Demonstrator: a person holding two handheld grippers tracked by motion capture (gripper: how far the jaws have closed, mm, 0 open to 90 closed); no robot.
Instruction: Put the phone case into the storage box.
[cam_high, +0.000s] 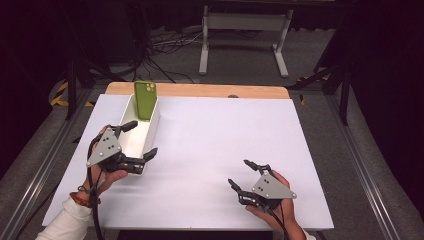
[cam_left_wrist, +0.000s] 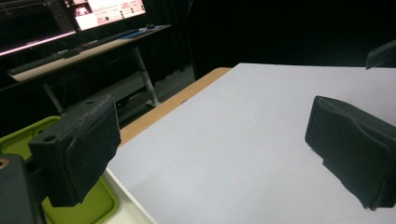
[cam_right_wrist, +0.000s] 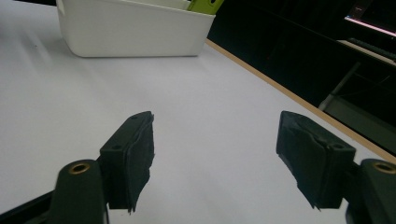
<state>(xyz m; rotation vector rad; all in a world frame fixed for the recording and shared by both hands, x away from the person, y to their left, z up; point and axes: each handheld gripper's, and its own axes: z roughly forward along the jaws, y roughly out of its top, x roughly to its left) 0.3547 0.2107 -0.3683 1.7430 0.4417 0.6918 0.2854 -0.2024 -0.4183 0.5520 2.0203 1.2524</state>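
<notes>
High view shows the left gripper (cam_high: 140, 140), jaws spread, straddling the near end of the white bin (cam_high: 131, 145); a green phone (cam_high: 145, 100) leans at the bin's far end; well right of it, the right gripper (cam_high: 246, 173) rests with jaws apart, holding nothing.

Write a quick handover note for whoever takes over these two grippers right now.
Left gripper: jaws open, straddling the near end of the white bin, gripping nothing.
Right gripper: jaws open, empty, over the bare white table at the near right.
Green phone: upright in the bin's far end, leaning on its wall.
Done: phone is in the bin.
Left: likely just withdraw the left gripper.
</notes>
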